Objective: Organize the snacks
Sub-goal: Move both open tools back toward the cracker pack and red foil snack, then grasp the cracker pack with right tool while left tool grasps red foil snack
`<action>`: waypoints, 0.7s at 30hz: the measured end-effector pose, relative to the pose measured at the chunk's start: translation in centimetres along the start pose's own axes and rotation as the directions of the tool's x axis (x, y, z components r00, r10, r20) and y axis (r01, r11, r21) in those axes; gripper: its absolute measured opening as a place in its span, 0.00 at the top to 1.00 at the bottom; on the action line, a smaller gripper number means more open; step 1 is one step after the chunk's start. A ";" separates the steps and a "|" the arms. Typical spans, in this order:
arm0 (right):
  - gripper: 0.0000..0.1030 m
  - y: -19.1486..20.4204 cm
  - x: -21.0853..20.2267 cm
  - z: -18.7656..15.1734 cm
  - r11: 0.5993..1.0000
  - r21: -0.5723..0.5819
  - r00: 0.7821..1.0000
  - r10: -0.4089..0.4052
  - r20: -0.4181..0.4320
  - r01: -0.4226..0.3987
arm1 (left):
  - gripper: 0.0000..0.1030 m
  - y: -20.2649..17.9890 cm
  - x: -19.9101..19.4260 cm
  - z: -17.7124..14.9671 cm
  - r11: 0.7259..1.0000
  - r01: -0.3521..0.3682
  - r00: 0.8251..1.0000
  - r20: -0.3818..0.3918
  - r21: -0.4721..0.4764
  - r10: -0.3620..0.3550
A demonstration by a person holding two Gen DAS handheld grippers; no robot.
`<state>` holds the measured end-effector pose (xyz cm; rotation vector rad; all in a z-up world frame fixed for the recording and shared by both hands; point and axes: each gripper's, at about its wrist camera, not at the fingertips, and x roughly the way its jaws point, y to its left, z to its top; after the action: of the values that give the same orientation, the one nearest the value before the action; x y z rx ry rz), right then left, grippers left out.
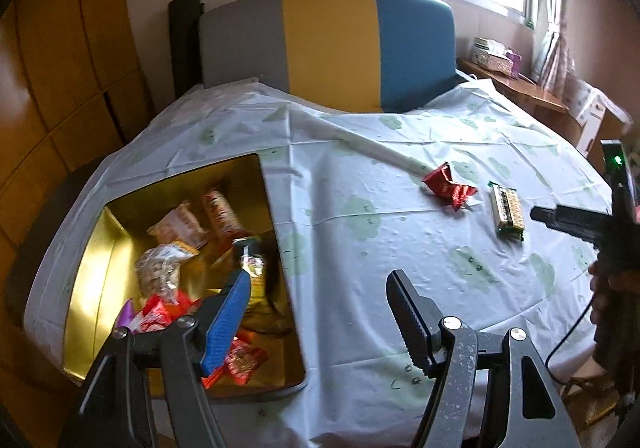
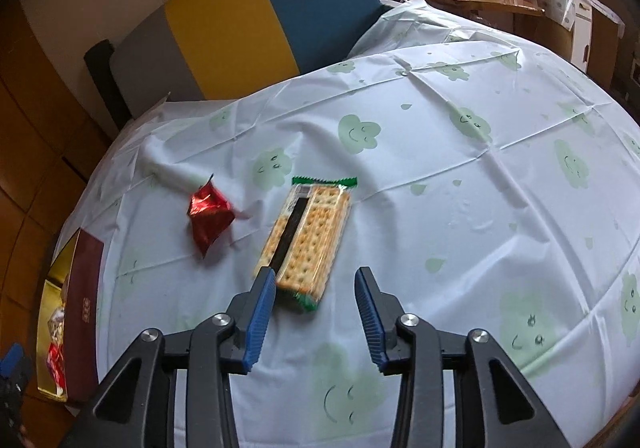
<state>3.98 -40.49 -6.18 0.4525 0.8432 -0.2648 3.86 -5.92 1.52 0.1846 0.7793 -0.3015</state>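
From the left wrist view, the left tongs (image 1: 320, 286) hang above the near edge of the desk (image 1: 400, 248) with their jaws wide apart and nothing between them; the blue-padded finger sits over the gold tin (image 1: 96, 268) while the black one is over the white cloth with green smiling clouds; the tin stands at the left side of the desk, its lid off, and it holds a heap of wrapped snacks (image 1: 180, 248), orange, red and clear packets lying jumbled together; out on the cloth, well apart from the tin, a crumpled red wrapper (image 1: 448, 186) lies just beside a green-edged cracker packet (image 1: 507, 212); the right tongs (image 1: 560, 218) reach in from the right edge, their tip near the cracker packet; behind the desk stands a headboard (image 1: 328, 44) in grey, yellow and blue bands below a curtained window.

From the right wrist view, the right tongs (image 2: 316, 276) are spread apart and grip nothing; the cracker packet (image 2: 308, 236) lies flat on the cloth straight ahead, its near end between the two blue pads (image 2: 260, 312), the left pad overlapping its near corner; the red wrapper (image 2: 209, 213) sits just to the left of the packet, not touching it; the gold tin (image 2: 84, 312) shows at the far left edge of the desk (image 2: 480, 208), with a dark red outer wall.
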 end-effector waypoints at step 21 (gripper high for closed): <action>0.40 2.5 6.4 3.6 0.992 -0.042 0.989 -0.119 -0.087 0.115 | 0.31 -3.5 4.8 0.5 0.994 0.112 0.989 -0.103 0.013 -0.110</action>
<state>11.45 -40.36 -8.34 0.3831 0.9620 -0.3388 6.24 -10.27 -1.72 0.1754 0.8902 -0.4077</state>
